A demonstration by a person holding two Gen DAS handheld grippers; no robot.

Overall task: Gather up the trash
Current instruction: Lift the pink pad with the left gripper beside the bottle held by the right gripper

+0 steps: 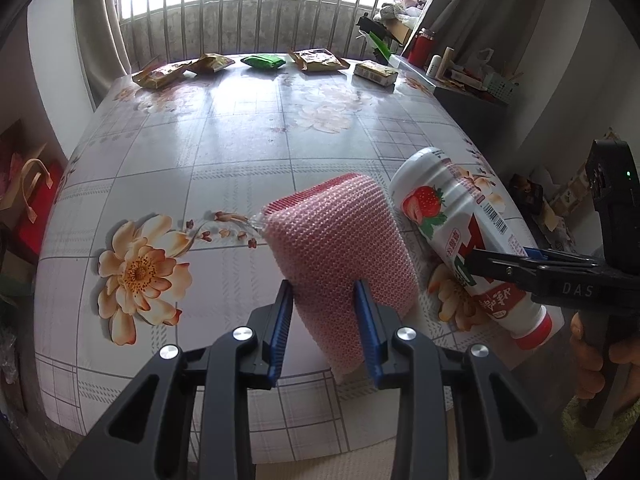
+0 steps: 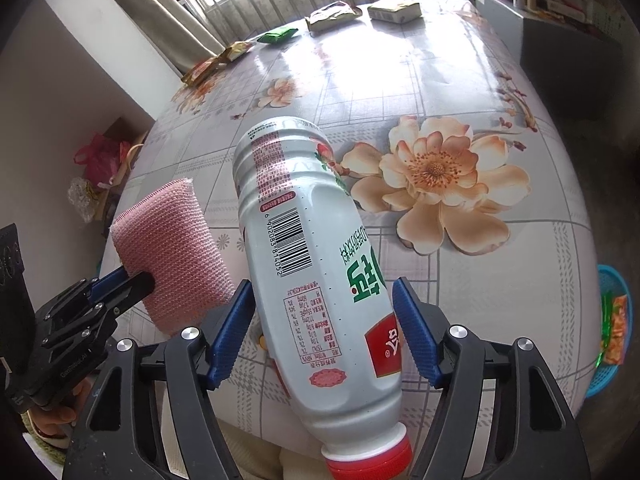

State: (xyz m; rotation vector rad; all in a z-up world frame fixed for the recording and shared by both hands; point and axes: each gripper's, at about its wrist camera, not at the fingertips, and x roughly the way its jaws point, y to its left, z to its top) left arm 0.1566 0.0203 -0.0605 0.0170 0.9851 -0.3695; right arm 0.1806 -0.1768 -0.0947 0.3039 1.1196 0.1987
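My left gripper (image 1: 325, 320) is shut on a pink mesh sponge (image 1: 340, 240) and holds it tilted above the floral table (image 1: 224, 152); the sponge also shows in the right wrist view (image 2: 172, 248). My right gripper (image 2: 322, 332) is shut on a white strawberry drink bottle (image 2: 316, 264) with a red cap, cap end toward me, its base pointing away. The bottle shows in the left wrist view (image 1: 460, 224) just right of the sponge, with the right gripper (image 1: 496, 264) clamped on its middle.
Several snack wrappers (image 1: 168, 72), a green packet (image 1: 264, 61) and a small box (image 1: 376, 72) lie along the table's far edge. A blue basket (image 2: 612, 320) with wrappers sits beyond the table's right edge. A cluttered shelf (image 1: 472, 76) stands at the far right.
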